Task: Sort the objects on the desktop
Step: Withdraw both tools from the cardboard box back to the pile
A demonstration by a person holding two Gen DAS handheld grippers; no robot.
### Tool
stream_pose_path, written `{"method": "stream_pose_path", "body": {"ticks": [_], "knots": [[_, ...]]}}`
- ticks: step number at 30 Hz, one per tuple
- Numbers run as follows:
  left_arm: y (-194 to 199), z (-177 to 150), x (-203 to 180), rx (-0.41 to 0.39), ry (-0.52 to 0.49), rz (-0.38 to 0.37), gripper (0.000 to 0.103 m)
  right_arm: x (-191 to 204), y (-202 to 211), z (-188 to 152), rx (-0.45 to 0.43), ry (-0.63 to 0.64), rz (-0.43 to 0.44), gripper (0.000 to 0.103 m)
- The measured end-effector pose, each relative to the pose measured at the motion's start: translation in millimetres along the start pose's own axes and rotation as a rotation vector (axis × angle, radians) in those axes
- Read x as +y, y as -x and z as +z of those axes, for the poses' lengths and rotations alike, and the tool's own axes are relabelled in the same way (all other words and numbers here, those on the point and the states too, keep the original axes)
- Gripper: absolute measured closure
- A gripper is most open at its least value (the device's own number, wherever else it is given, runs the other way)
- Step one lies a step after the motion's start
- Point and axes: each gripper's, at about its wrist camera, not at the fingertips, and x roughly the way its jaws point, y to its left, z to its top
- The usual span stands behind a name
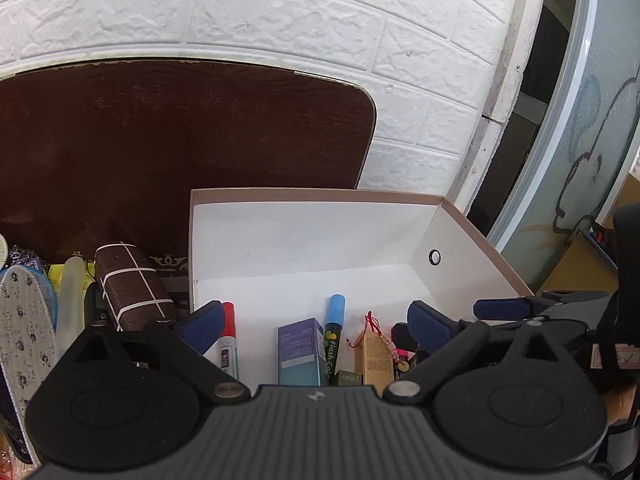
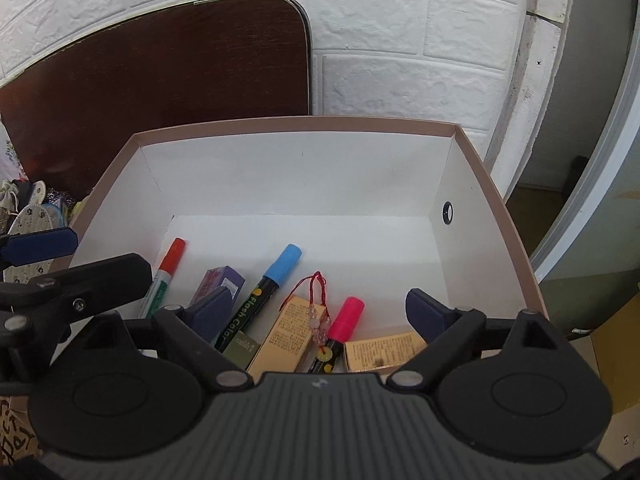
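A white cardboard box with a brown rim [image 1: 316,193] [image 2: 296,122] holds a red-capped marker [image 1: 229,334] [image 2: 168,268], a blue-capped marker [image 1: 334,336] [image 2: 266,292], a pink-capped marker [image 2: 344,326], a purple-blue carton [image 1: 301,350] [image 2: 220,280], tan cartons [image 1: 376,354] [image 2: 286,330] and a red-corded charm [image 2: 318,304]. My left gripper [image 1: 318,324] is open and empty over the box's near left part. My right gripper [image 2: 320,312] is open and empty over the box's near part. The left gripper also shows at the left of the right wrist view [image 2: 44,246].
A dark brown board [image 1: 160,152] [image 2: 160,76] leans on the white brick wall behind the box. Left of the box lie floral insoles [image 1: 26,340], a brown roll with white bands [image 1: 132,288] and other clutter. A door frame [image 1: 560,160] stands at right.
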Motion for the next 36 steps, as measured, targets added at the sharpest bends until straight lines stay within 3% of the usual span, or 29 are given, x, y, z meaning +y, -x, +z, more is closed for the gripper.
{"method": "stream_pose_path", "body": {"ticks": [12, 22, 29, 36], "knots": [[75.2, -17.8, -3.3, -0.114, -0.033, 0.004, 0.003, 23.5, 65.7, -21.6, -0.107, 0.006, 0.007, 0.011], [171.1, -88.3, 18.2, -0.234, 0.022, 0.018, 0.003, 83.7, 130.3, -86.3, -0.277, 0.086, 0.087, 0.011], [204.3, -159.7, 64.7, -0.216, 0.157, 0.078, 0.0, 141.9, 137.7, -151.7, -0.328, 0.181, 0.134, 0.012], [197.2, -198.4, 115.4, -0.129, 0.237, 0.173, 0.001, 191.7, 99.9, -197.7, -0.216, 0.24, 0.223, 0.012]]}}
